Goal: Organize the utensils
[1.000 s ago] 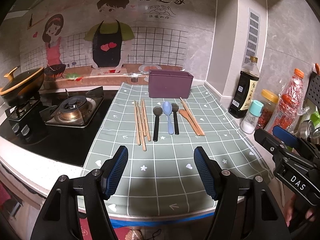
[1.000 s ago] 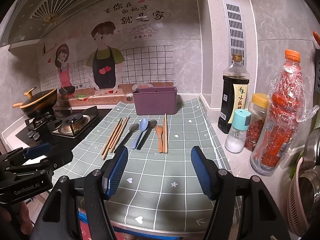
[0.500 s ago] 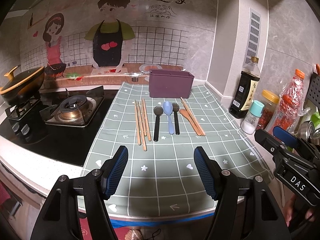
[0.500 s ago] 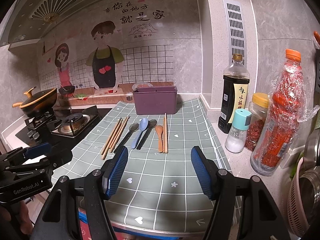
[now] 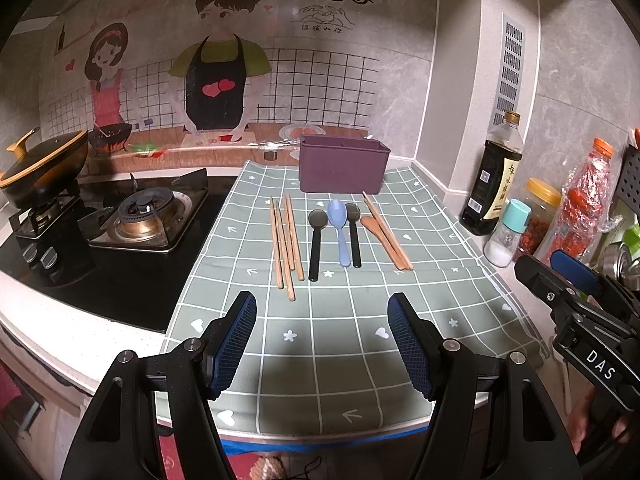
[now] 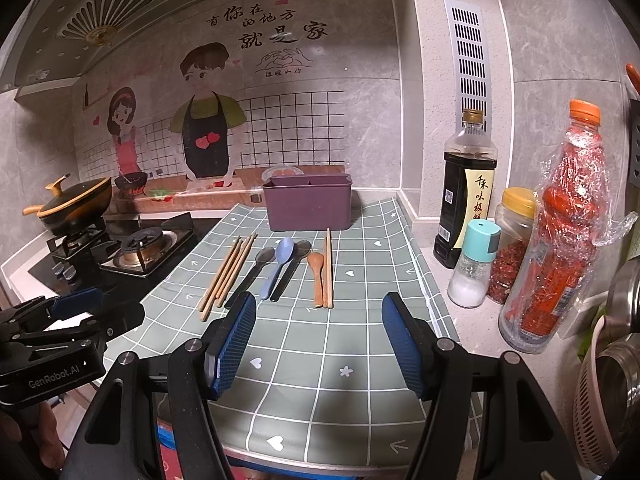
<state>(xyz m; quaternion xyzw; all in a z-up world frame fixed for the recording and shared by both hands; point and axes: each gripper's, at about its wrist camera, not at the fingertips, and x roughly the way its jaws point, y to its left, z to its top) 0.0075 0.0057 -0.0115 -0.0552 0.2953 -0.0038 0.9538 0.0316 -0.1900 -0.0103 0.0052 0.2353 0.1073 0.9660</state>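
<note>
A purple utensil box (image 5: 344,170) (image 6: 308,207) stands at the back of the green checked mat (image 5: 328,320). In front of it lie several wooden chopsticks (image 5: 284,244) (image 6: 226,274), two black spoons (image 5: 316,240) (image 5: 354,236), a blue spoon (image 5: 339,228) (image 6: 278,264), and a wooden spoon with a chopstick pair (image 5: 386,236) (image 6: 322,270). My left gripper (image 5: 322,344) is open and empty above the mat's near edge. My right gripper (image 6: 318,344) is open and empty, also near the front edge.
A gas stove (image 5: 148,216) and a black pot (image 5: 44,168) are at the left. A soy sauce bottle (image 6: 466,188), a salt shaker (image 6: 474,264), a chilli jar (image 6: 512,244) and a red bottle (image 6: 560,232) stand at the right. A pink strainer (image 6: 592,400) holds steel bowls.
</note>
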